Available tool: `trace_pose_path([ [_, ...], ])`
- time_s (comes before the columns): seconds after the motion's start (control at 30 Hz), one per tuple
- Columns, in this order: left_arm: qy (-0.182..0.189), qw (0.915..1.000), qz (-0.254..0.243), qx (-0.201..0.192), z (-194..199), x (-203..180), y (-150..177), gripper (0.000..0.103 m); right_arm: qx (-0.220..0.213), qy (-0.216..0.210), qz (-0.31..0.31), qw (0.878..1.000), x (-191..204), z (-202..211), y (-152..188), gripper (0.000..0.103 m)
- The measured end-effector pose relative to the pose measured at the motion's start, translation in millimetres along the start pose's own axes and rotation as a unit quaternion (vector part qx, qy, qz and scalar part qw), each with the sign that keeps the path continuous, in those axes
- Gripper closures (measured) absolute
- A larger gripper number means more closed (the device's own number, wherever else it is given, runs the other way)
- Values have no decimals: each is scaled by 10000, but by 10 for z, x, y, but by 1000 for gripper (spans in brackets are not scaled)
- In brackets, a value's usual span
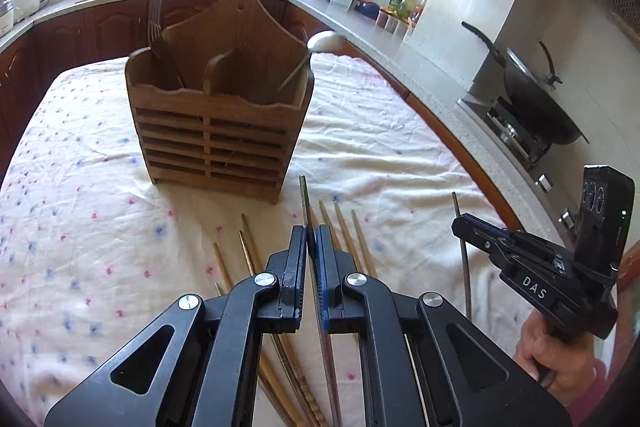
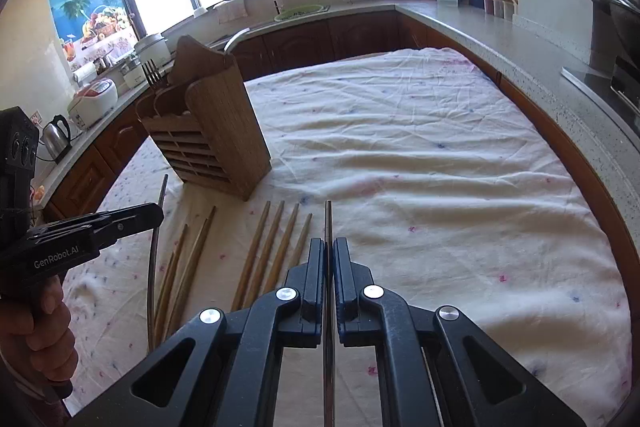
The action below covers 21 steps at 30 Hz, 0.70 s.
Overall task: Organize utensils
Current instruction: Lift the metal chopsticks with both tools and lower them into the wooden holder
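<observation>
Holding one metal chopstick (image 1: pixel 305 203) in each gripper, left (image 1: pixel 311 233) and right (image 2: pixel 329 245), jaws clamped on them. Fork (image 1: pixel 154 23) and spoon (image 1: pixel 326 41) already standing in the holder (image 1: pixel 216 131); wooden chopsticks (image 2: pixel 276 243) still lying on the cloth (image 2: pixel 420 167), waiting.

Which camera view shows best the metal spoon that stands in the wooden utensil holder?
The left wrist view: the metal spoon leans out of the right compartment of the slatted wooden utensil holder, bowl up and handle visible. In the right wrist view the holder stands side-on, so only the spoon's pale bowl peeks behind its back panel.
</observation>
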<state>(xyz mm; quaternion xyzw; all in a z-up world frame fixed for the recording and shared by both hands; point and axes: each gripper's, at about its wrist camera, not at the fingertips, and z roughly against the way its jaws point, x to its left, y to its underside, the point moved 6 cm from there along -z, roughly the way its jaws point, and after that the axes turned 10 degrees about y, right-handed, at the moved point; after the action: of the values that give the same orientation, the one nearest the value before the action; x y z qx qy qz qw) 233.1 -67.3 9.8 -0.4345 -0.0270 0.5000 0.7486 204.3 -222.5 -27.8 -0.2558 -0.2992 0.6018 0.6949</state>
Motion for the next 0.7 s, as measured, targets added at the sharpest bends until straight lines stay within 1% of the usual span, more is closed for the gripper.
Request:
trace_pose_path([
  [0.17,129,9992,51,-376,385,6,-118,99,-357,-158,-61,9992,59,331,-160,99],
  [0.2,146,9989,60,-452,327,-71,-98,99,-430,-191,-74,9989,73,395,-193,98],
  [0.37,196,9969,85,-760,575,-72,-169,99,-775,-315,-120,9964,139,672,-343,98],
  [0.5,186,9956,65,-920,705,-59,-205,99,-949,-337,-144,9948,172,793,-417,98],
  [0.7,194,9942,48,-1055,794,-28,-217,99,-1047,-394,-201,9935,187,855,-482,98],
])
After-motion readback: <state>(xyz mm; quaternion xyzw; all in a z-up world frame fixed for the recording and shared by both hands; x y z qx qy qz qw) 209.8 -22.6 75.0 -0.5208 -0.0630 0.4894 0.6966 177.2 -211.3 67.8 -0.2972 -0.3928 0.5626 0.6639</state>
